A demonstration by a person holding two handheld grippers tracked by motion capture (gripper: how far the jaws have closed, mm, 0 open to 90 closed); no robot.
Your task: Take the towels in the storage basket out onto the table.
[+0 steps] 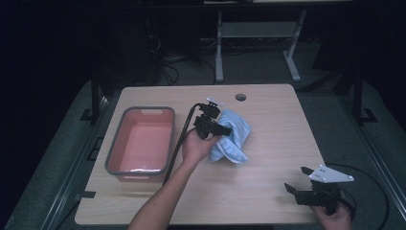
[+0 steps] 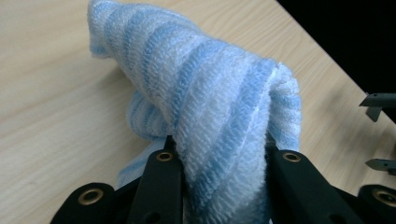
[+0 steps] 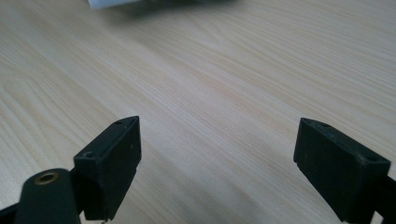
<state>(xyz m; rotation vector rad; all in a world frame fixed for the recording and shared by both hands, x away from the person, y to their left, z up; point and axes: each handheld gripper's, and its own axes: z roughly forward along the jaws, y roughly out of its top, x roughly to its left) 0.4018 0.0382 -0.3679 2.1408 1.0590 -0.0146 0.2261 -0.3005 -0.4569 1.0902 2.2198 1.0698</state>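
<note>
A blue-and-white striped towel [image 1: 233, 137] lies bunched near the middle of the wooden table [image 1: 268, 187]. My left gripper [image 1: 224, 129] is shut on it from the left, held low over the table. In the left gripper view a thick fold of the towel [image 2: 219, 93] is pinched between the two black jaws of the left gripper [image 2: 222, 156], and the rest hangs to the wood. At the table's near right corner my right gripper [image 1: 296, 178] stands open just above the bare wood, with nothing between the jaws of the right gripper [image 3: 217, 140].
A pink basin with a grey rim [image 1: 113, 143] stands at the table's left, next to the left forearm. A round cable hole [image 1: 241, 97] sits near the far edge. The right gripper's jaw tips [image 2: 379, 100] show far off in the left gripper view.
</note>
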